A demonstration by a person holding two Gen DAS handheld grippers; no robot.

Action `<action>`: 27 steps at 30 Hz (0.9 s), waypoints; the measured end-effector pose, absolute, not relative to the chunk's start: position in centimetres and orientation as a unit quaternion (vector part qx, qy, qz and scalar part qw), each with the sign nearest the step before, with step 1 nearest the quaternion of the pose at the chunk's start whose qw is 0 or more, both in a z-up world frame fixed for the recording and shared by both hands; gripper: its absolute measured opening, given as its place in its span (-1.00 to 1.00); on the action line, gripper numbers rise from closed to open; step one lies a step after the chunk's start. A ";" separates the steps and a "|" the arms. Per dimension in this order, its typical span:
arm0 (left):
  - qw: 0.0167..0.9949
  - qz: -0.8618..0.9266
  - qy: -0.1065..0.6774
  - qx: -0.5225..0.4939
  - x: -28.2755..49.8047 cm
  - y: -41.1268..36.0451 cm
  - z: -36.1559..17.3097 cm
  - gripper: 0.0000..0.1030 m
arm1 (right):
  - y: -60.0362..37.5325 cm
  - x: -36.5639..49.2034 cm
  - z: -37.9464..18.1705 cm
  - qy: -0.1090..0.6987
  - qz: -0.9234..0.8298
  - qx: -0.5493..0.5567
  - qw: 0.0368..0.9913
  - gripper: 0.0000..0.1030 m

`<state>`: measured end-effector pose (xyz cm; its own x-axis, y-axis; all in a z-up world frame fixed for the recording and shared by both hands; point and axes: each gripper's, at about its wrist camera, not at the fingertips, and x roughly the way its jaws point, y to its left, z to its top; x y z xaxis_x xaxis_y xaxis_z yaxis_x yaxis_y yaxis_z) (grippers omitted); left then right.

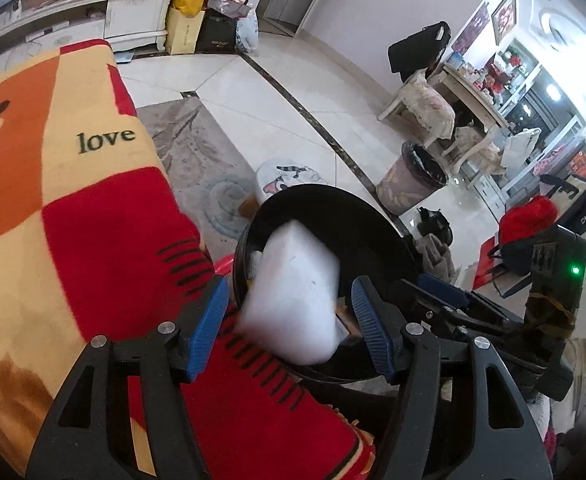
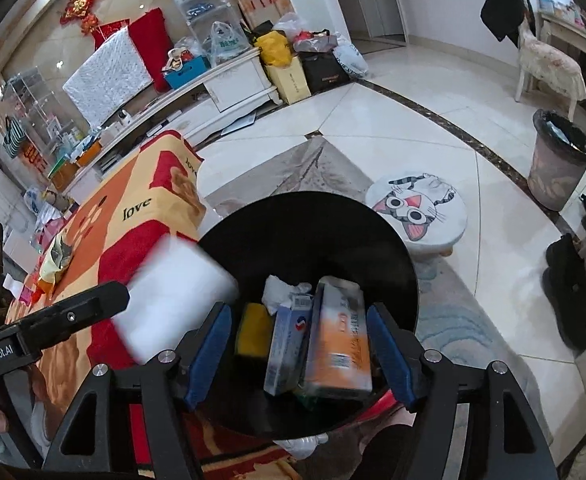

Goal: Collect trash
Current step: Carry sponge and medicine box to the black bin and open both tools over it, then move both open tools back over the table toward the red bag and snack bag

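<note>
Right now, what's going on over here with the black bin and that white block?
A person with a gripper in each hand is collecting trash into a black bin beside a blanket-covered table. A blurred white foam block sits at the bin's rim, between the open fingers of the left gripper, apparently just let go or dropping. The right gripper is open over the bin, which already holds an orange box, a blue-and-white box, something yellow and crumpled paper.

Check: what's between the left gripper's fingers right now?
A blurred white foam block, at the black bin rim, sits between the left gripper fingers; left wrist view.
</note>
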<state>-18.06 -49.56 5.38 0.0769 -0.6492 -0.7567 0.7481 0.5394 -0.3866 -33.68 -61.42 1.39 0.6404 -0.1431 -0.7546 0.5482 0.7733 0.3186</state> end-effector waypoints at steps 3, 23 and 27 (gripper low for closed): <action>0.732 -0.478 0.482 0.051 -18.2 -49.3 5.6 0.23 | -61.2 -33.4 1.2 0.378 -0.196 0.272 0.863 0.32; 0.795 -0.404 0.448 0.071 -16.9 -42.6 6.3 0.23 | -56.2 -30.8 2.3 0.391 -0.155 0.237 0.876 0.32; 0.809 -0.380 0.445 0.063 -15.7 -40.1 6.3 0.23 | -54.6 -29.5 2.5 0.394 -0.142 0.228 0.879 0.32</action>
<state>-15.67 -40.09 6.34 0.3154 -0.5577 -0.7678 0.6706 0.7035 -0.2355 -29.55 -54.64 2.48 0.6487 -0.0696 -0.7579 0.4291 0.8558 0.2887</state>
